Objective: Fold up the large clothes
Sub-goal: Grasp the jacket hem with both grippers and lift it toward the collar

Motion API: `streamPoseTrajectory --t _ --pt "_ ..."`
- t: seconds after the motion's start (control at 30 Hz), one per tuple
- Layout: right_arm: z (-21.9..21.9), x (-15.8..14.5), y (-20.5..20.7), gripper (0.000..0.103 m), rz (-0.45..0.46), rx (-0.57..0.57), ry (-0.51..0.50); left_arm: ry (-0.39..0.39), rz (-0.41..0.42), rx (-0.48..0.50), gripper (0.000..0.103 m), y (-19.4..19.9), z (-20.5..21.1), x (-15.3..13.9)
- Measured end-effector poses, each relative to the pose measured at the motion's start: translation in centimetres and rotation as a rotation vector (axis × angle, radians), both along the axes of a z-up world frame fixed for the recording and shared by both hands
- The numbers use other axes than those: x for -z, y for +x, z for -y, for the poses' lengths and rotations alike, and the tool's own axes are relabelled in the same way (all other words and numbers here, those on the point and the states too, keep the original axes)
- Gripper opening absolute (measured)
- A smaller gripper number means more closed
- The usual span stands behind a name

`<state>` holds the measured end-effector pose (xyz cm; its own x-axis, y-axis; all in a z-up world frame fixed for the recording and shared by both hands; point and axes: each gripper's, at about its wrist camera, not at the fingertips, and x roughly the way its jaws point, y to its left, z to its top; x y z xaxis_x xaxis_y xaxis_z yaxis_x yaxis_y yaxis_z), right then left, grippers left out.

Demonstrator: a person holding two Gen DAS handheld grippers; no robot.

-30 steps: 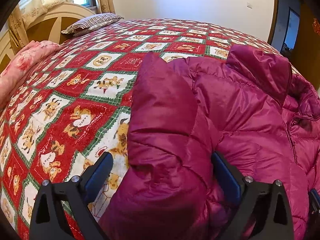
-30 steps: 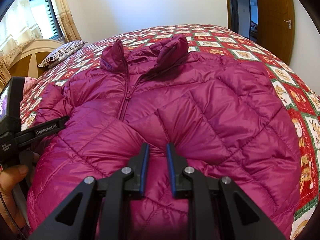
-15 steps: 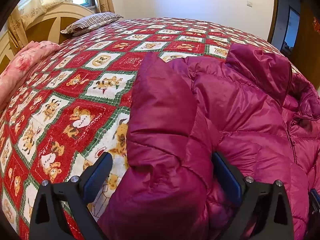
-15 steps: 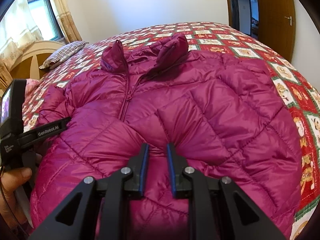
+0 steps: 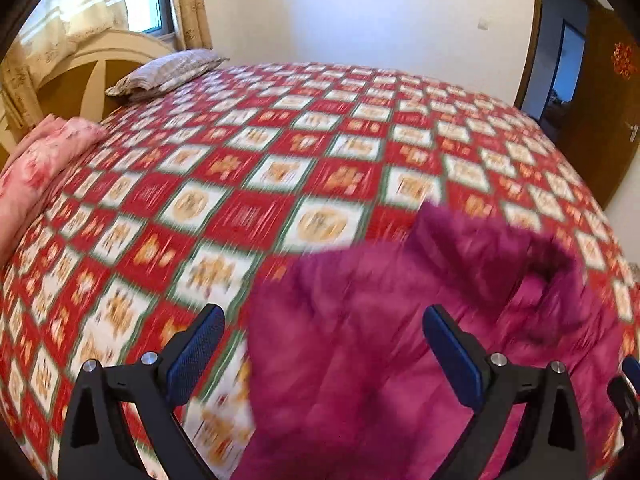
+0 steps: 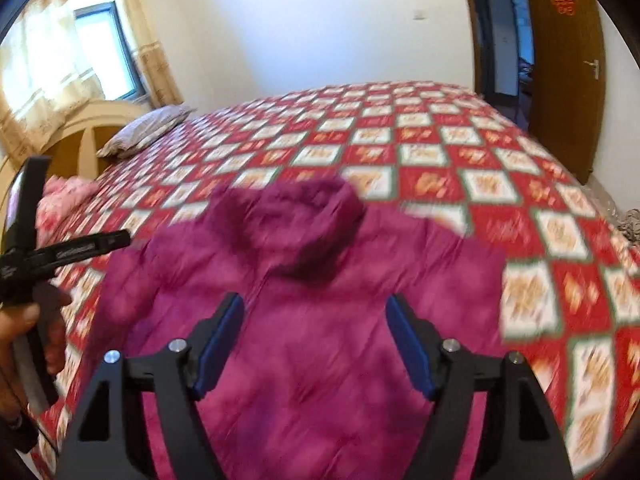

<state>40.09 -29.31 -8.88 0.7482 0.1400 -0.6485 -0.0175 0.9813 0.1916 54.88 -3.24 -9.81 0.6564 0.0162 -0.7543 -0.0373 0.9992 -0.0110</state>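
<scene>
A magenta quilted puffer jacket (image 6: pixel 320 320) lies spread on the bed, its collar (image 6: pixel 316 216) at the far end. Both views are motion-blurred. My right gripper (image 6: pixel 316 340) is open and empty, held above the jacket's middle. My left gripper (image 5: pixel 324 352) is open and empty over the jacket's left edge (image 5: pixel 360 340), with bedspread under its left finger. The left gripper's body and the hand holding it also show at the left of the right wrist view (image 6: pixel 48 256).
The bed has a red, white and green checked bedspread (image 5: pixel 280 168). A striped pillow (image 5: pixel 168 72) and a wooden headboard (image 5: pixel 92 76) are at the far left, a pink folded quilt (image 5: pixel 36 168) beside them. A brown door (image 6: pixel 560 68) stands at the right.
My right gripper has opened and let go of the jacket. Both grippers have pulled back and up fast. The left gripper no longer straddles the folded sleeve.
</scene>
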Motion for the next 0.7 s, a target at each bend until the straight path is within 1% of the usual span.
streamPoseTrajectory --t 0.07,0.1,0.2,0.27,0.3,0.33,0.4,0.5,0.57,0.6,0.63,0.67,0.7 --pt "1.1 -0.8 2.1 0.078 0.001 0.02 -0.014 0.011 0.013 0.037 0.1 1.8 1.8 -0.8" --pt "1.6 -1.0 3.5 0.079 -0.012 0.025 -0.017 0.025 0.006 0.056 0.1 2.9 2.8 -0.8" --pt "2.1 -0.9 5.8 0.079 -0.035 0.018 -0.032 0.066 -0.015 0.085 0.1 6.4 5.5 -0.5" --pt "2.0 -0.5 7.5 0.079 -0.055 -0.005 -0.048 0.075 -0.023 0.086 0.1 8.4 6.7 0.0" --pt "2.0 -0.2 8.5 0.079 -0.063 -0.011 -0.056 0.072 -0.037 0.093 0.1 9.4 7.2 0.4" --pt "1.9 0.1 9.1 0.079 -0.069 -0.013 -0.06 0.07 -0.069 0.108 0.1 10.7 7.9 1.1" --pt "1.7 0.8 10.7 0.079 -0.092 -0.028 -0.059 0.083 -0.107 0.111 0.1 12.3 8.6 2.2" --pt "1.7 1.6 12.8 0.079 -0.114 -0.045 -0.061 0.082 -0.125 0.113 0.1 13.9 9.3 3.4" --pt "1.7 2.0 13.9 0.079 -0.134 -0.052 -0.073 0.108 -0.133 0.141 0.1 14.1 9.8 4.1" --pt "1.6 2.3 14.4 0.076 -0.145 -0.062 -0.076 0.117 -0.126 0.168 0.1 13.8 9.9 4.4" --pt "1.5 2.5 14.7 0.069 -0.155 -0.073 -0.082 0.121 -0.118 0.186 0.099 13.6 9.9 4.5" --pt "1.5 2.8 14.9 0.063 -0.171 -0.088 -0.091 0.126 -0.113 0.21 0.094 13.2 9.9 4.7" --pt "1.4 3.1 15.0 0.048 -0.187 -0.105 -0.1 0.12 -0.112 0.238 0.069 12.8 9.9 4.8"
